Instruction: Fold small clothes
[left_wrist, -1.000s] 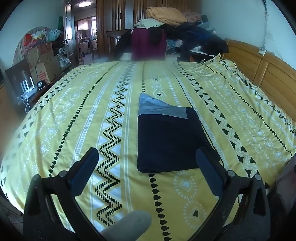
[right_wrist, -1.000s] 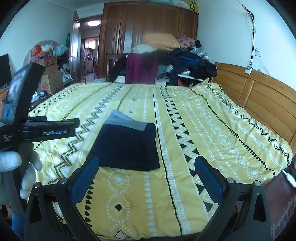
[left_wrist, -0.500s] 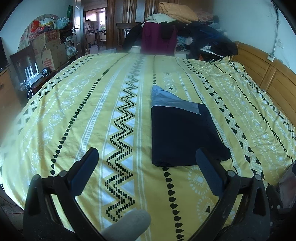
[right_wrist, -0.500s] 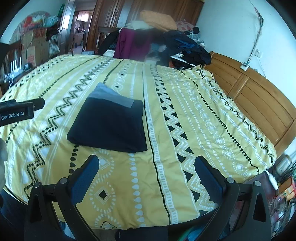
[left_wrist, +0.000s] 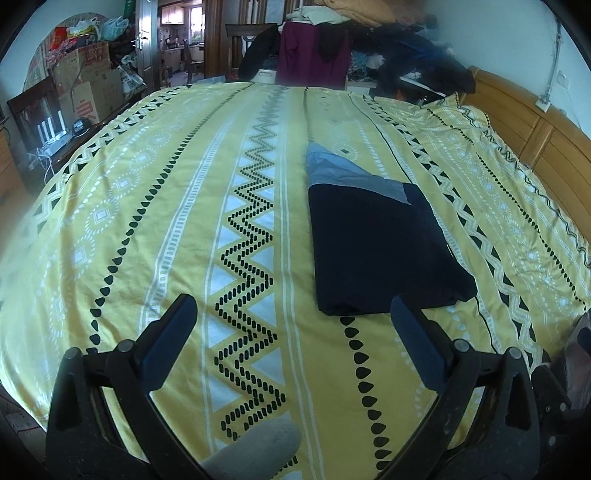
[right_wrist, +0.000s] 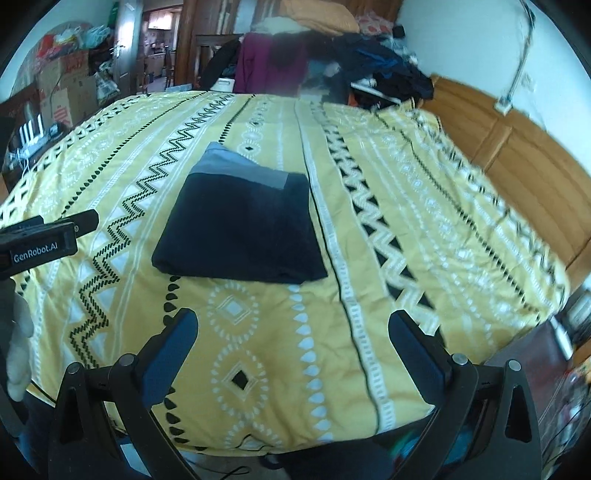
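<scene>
Left wrist view is filled by the yellow patterned bedspread (left_wrist: 184, 206), on which the dark folded garment (left_wrist: 373, 240) is laid flat with a grey band (left_wrist: 343, 173) at its far end. From the left gripper (left_wrist: 291, 317) the garment is found at about one o'clock, its near edge just beyond the right-hand fingertip; its long axis is run away from the camera, roughly along the bedspread's stripes. In the right wrist view the same garment (right_wrist: 240, 229) is seen at about eleven o'clock from the right gripper (right_wrist: 291, 325), set further off, so the left gripper is judged the nearer of the two. Both grippers are held wide apart with nothing between the fingers, clear of the cloth. At nine o'clock in the right wrist view the left tool's black body (right_wrist: 40, 240) is seen, and "GenRobot.AI" is read on it in white. Red print is borne by the cardboard boxes (left_wrist: 88, 99) at ten o'clock, but it cannot be made out.
</scene>
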